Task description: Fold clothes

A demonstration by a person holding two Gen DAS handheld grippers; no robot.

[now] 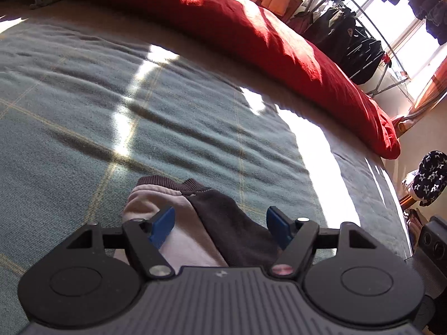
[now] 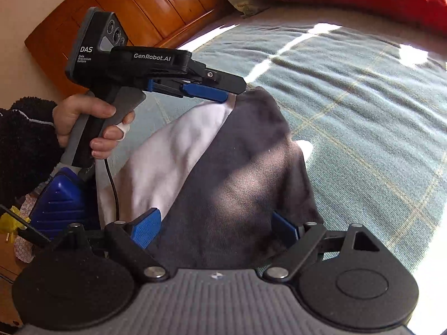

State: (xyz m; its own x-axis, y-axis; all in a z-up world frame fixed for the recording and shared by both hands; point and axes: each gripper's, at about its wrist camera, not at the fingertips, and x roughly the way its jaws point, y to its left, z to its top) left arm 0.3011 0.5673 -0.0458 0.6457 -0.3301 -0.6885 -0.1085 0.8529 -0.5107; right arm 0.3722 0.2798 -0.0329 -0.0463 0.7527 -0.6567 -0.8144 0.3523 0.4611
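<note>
A two-tone garment, pale half [image 1: 184,240] and dark half [image 1: 237,223], lies on the teal checked blanket [image 1: 111,97] with its ribbed hem [image 1: 159,180] pointing away from me. My left gripper [image 1: 220,227] is open, blue pads wide apart on either side of the cloth. In the right wrist view the garment [image 2: 237,167] stretches from my right gripper [image 2: 215,230] up to the left gripper [image 2: 223,92], which a hand [image 2: 92,117] holds over the far edge. The right gripper is open too, with the dark cloth between its spread fingers.
A red duvet [image 1: 251,33] runs along the far side of the bed. A drying rack with dark clothes [image 1: 349,42] stands by the window. A star-patterned cloth [image 1: 430,178] sits off the bed's right edge. A wooden headboard [image 2: 145,8] is at the left.
</note>
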